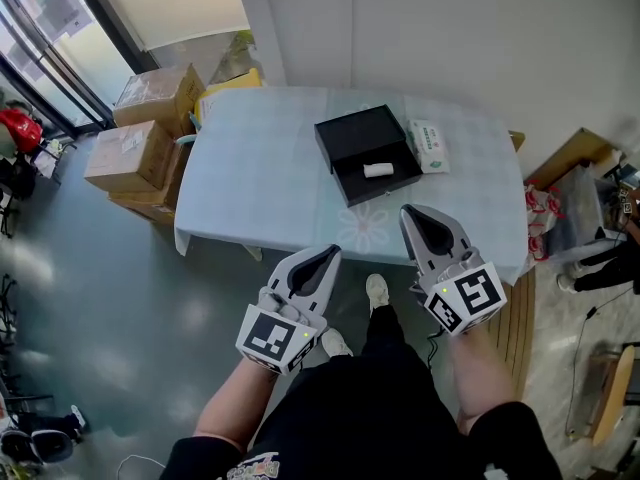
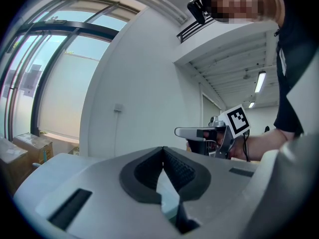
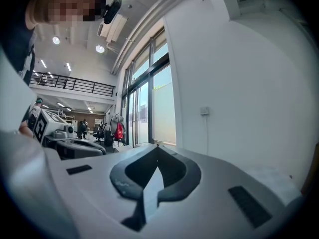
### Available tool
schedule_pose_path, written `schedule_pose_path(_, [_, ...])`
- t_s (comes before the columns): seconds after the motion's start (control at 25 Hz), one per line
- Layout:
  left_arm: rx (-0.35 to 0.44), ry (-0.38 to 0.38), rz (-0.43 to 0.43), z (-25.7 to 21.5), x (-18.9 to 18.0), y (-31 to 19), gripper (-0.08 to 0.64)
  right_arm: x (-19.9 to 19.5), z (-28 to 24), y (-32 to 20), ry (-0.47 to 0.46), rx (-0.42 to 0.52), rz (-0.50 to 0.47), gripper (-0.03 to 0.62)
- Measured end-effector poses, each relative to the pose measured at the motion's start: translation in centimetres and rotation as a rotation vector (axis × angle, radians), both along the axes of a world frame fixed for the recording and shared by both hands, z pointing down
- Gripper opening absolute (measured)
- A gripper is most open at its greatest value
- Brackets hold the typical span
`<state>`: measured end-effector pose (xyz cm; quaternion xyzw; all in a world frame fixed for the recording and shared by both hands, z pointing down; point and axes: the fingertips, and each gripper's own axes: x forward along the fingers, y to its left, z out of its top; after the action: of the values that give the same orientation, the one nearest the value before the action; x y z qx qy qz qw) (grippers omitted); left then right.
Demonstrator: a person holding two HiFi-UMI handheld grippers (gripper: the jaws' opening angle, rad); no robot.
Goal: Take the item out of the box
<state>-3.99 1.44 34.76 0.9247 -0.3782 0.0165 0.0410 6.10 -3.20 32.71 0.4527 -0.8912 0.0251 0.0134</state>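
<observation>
Head view | left gripper (image 1: 332, 252), right gripper (image 1: 409, 212) closed, empty | item (image 1: 378, 170) inside box (image 1: 352, 136)

A roomy office hall: tall windows (image 3: 149, 98) mid-frame, a railed upper gallery (image 3: 75, 86) at left, stacked cardboard boxes (image 1: 130, 153) upper left.

Tissue pack (image 1: 428, 146) on table (image 1: 260, 178); cardboard boxes (image 1: 128, 154)

Table (image 1: 260, 178), pale cloth: open black box (image 1: 350, 133), tissue pack (image 1: 428, 146) just beside.
</observation>
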Motion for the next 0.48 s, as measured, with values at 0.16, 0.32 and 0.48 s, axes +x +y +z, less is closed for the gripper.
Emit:
schedule_pose_path(0.16, [0.005,-0.002,-0.014,-0.2,0.0,-0.9,0.009,0.4,0.1,-2.1,0.003,-0.007,-0.017,0.009])
schedule_pose_path(0.32, [-0.02,-0.021,-0.063,-0.1,-0.1,-2.6,0.009,0.8,0.3,-4.6,0.01,-0.017,-0.041,0.009])
schedule_pose_path(0.48, [-0.018,0.012,-0.063,-0.1,0.7,-3.7,0.009,1.2,0.8,-7.2,0.028,-0.023,-0.068,0.009])
